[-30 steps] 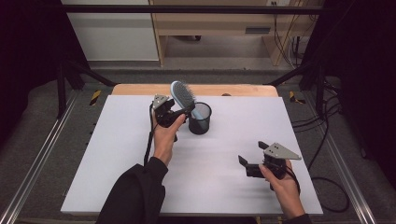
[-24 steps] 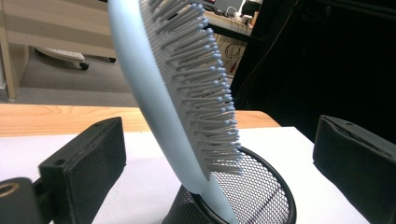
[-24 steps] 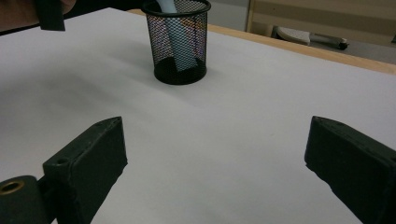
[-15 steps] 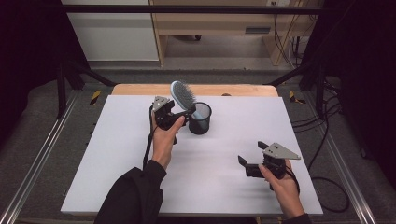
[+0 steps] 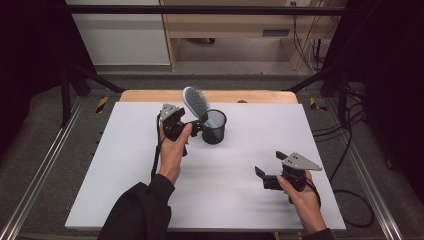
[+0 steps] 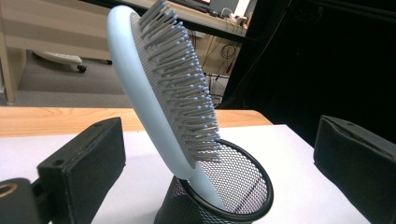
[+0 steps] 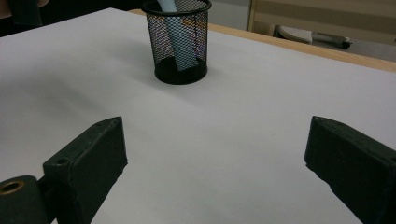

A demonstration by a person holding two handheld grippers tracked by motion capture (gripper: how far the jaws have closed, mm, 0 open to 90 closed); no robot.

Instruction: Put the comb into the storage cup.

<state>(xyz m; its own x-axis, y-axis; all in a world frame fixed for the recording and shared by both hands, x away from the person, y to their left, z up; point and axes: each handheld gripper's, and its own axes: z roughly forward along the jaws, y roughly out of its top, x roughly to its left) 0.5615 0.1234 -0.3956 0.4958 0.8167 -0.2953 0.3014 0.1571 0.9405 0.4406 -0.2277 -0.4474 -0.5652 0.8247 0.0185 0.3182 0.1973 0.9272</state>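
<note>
Pale-blue hairbrush (image 6: 163, 93) stands handle-down in mesh cup (image 5: 214, 127), leaning toward released left tongs (image 5: 196, 128) just beside it; right tongs (image 5: 267, 172) released, farther off

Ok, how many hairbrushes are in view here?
1. The hairbrush stands handle-down in the mesh cup near the table's far edge, leaning toward the open left gripper. None seems hidden.
</note>
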